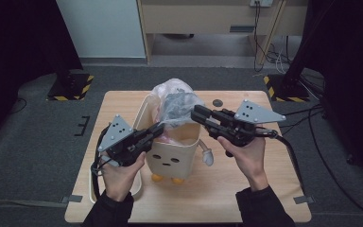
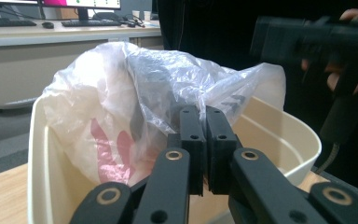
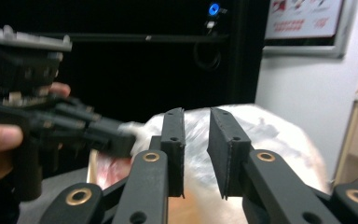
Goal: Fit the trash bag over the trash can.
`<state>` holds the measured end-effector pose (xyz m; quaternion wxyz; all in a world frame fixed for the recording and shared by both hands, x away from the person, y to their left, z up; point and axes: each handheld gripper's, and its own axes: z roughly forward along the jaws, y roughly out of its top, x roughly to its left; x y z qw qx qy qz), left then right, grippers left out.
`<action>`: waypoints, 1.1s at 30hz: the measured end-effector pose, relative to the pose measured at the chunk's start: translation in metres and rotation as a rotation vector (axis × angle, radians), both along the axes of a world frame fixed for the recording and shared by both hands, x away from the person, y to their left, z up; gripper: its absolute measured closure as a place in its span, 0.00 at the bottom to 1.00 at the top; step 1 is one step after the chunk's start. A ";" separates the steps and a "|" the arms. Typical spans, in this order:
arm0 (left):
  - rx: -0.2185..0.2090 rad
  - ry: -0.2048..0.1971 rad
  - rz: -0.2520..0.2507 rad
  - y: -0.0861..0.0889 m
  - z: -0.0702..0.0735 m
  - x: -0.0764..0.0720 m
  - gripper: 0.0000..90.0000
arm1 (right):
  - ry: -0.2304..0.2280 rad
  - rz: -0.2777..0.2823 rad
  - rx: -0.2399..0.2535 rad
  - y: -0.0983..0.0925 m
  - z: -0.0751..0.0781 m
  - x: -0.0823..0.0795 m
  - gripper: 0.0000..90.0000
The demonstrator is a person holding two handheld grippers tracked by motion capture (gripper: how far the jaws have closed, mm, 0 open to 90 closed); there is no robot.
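Thin crinkly plastic bag [image 1: 172,103] mid-frame, bulging from the cream bin [image 1: 172,158]: light, floppy, slippery. Left claw [image 1: 158,128] pinches its film (best hold: bunched film); right claw [image 1: 194,113] slightly parted, holding nothing.

One plastic bag [image 1: 172,101], one cream bin [image 1: 172,158], two grippers: left gripper [image 1: 157,128], right gripper [image 1: 196,113]

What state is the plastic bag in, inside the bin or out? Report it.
Partly in: the plastic bag sits in the cream bin and bulges above its rim; the left claw is shut on its film.
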<state>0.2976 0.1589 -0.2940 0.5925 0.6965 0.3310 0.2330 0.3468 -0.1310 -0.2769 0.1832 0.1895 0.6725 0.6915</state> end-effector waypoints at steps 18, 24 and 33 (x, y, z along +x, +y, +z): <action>-0.035 -0.010 -0.013 0.009 -0.012 -0.001 0.97 | 0.014 -0.186 0.089 -0.027 -0.014 0.004 0.56; -0.041 -0.006 -0.020 0.010 -0.012 0.000 0.95 | 0.046 -0.170 0.079 -0.015 -0.026 0.010 0.52; -0.084 -0.036 -0.022 0.018 -0.008 -0.006 0.75 | 0.074 -0.169 0.019 0.001 -0.040 0.017 0.59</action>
